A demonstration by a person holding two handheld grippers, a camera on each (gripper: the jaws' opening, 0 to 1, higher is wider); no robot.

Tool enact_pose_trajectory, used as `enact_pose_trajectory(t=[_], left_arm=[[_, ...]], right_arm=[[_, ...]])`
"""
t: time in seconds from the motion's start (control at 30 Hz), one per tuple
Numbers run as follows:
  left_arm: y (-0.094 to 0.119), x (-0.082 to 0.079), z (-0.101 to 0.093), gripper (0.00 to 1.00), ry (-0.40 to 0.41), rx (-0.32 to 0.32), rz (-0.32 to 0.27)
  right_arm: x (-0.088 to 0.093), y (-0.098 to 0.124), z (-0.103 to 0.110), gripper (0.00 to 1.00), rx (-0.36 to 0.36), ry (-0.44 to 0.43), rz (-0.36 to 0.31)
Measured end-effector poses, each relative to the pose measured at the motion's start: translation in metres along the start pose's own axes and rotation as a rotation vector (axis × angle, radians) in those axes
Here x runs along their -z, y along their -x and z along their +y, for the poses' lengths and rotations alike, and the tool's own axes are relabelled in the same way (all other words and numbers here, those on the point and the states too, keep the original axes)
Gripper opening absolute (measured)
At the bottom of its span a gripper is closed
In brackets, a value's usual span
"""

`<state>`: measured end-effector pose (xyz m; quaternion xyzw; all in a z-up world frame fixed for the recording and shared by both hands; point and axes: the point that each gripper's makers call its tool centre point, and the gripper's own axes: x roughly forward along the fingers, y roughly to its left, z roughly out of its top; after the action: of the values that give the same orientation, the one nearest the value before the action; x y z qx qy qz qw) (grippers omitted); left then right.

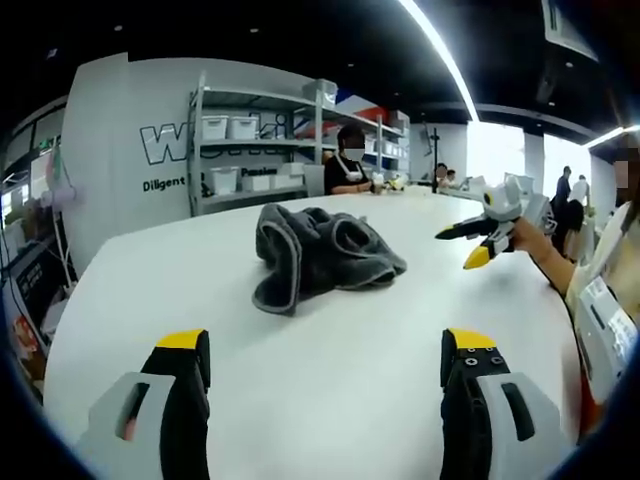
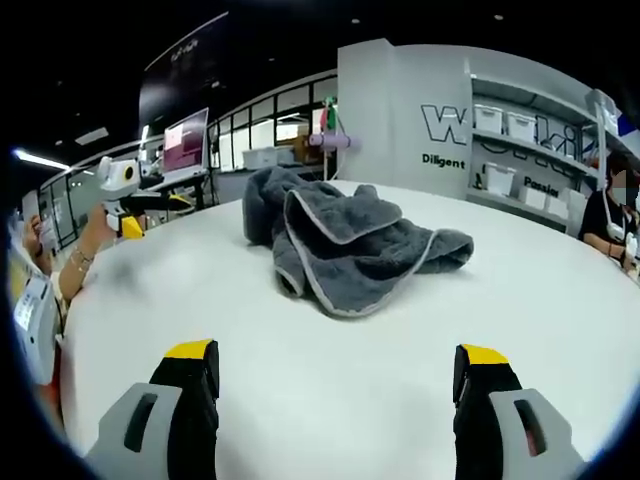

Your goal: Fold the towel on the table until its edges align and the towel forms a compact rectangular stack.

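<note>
towel (image 1: 322,255) lies crumpled in a heap mid-counter (image 1: 330,340), unfolded; we judge the task at its start, nothing yet gripped. next move, in our view: find two corners and spread the cloth flat. left claw (image 1: 325,365) hovers low over the counter short of the towel, jaws wide. right claw (image 2: 335,375) likewise faces it, wide, holding nothing.

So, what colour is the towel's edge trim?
Light grey on the dark grey towel, clearest in the right gripper view.
</note>
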<state>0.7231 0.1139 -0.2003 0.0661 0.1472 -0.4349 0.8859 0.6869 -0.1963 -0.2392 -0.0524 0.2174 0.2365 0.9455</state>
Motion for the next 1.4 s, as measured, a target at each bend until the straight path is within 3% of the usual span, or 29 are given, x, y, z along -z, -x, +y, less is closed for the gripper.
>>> enact_pose_trajectory(t=[0.83, 1.23, 1.4], left_arm=[[-0.001, 0.004, -0.002, 0.94, 0.003, 0.008, 0.016], [0.002, 0.001, -0.004, 0.94, -0.002, 0.016, 0.009], [0.003, -0.001, -0.004, 0.94, -0.003, 0.018, 0.006]], right_arm=[[-0.003, 0.003, 0.001, 1.0, 0.002, 0.021, -0.002], [-0.014, 0.011, -0.001, 1.0, 0.011, 0.008, -0.035], [-0.031, 0.013, 0.005, 1.0, 0.005, 0.053, -0.058]])
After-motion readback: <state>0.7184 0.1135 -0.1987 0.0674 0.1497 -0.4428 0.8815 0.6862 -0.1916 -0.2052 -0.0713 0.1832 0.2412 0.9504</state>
